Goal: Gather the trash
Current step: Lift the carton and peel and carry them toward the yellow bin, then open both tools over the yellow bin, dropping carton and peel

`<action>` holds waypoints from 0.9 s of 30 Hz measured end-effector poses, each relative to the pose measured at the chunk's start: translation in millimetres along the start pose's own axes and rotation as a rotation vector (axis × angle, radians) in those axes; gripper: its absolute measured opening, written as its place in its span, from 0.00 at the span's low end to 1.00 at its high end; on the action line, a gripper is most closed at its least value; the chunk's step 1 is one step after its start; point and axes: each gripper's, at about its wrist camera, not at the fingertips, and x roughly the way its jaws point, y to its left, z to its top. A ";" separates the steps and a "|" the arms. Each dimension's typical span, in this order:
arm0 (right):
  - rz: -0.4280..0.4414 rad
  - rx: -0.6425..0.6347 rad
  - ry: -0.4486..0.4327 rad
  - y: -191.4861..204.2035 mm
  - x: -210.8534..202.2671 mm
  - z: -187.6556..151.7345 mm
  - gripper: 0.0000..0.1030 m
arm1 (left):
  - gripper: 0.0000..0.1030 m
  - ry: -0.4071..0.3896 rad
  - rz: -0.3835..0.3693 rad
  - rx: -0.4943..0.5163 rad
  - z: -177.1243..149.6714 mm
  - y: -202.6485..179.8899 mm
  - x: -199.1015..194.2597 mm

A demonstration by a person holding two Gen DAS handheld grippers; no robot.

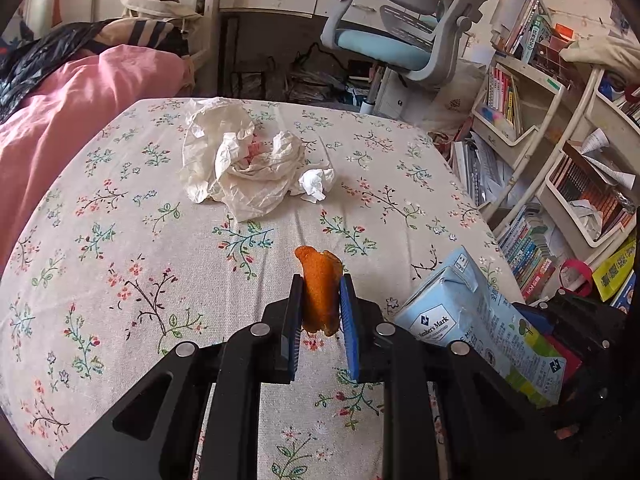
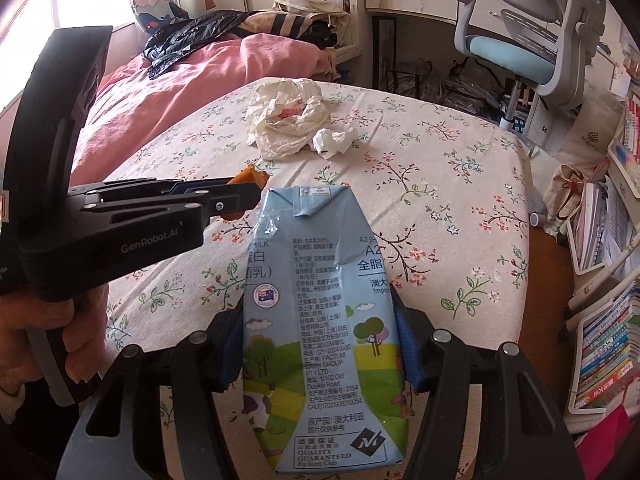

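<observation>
My left gripper (image 1: 320,284) is shut on an orange peel (image 1: 319,292) and holds it above the floral table (image 1: 120,240). It shows from the side in the right wrist view (image 2: 244,196), with the orange peel (image 2: 252,176) sticking out of its tips. My right gripper (image 2: 320,320) is shut on a light-blue milk carton (image 2: 316,320), which also shows in the left wrist view (image 1: 480,320) to the right of my left gripper. A crumpled cream paper bag (image 1: 236,160) (image 2: 286,118) and a small white tissue wad (image 1: 314,184) (image 2: 334,140) lie at the table's far side.
A pink quilt (image 1: 60,120) with a black plastic bag (image 2: 188,36) on it lies left of the table. A grey-blue office chair (image 1: 404,32) stands behind it before a desk. Bookshelves (image 1: 560,160) with stacked books crowd the right side.
</observation>
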 end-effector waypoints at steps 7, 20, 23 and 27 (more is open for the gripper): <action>-0.016 0.021 -0.017 -7.5 -7.7 -2.3 0.58 | 0.17 -0.008 -0.003 0.023 1.2 -8.9 -1.9; -0.130 0.166 -0.069 -51.2 -57.2 -42.9 0.58 | 0.17 -0.038 -0.047 0.153 -3.1 -69.0 -16.3; -0.185 0.196 -0.076 -64.0 -69.5 -55.9 0.58 | 0.17 -0.034 -0.066 0.181 -5.6 -93.7 -17.8; -0.287 0.226 -0.073 -84.8 -84.9 -72.0 0.58 | 0.17 -0.032 -0.110 0.251 -13.7 -137.6 -21.3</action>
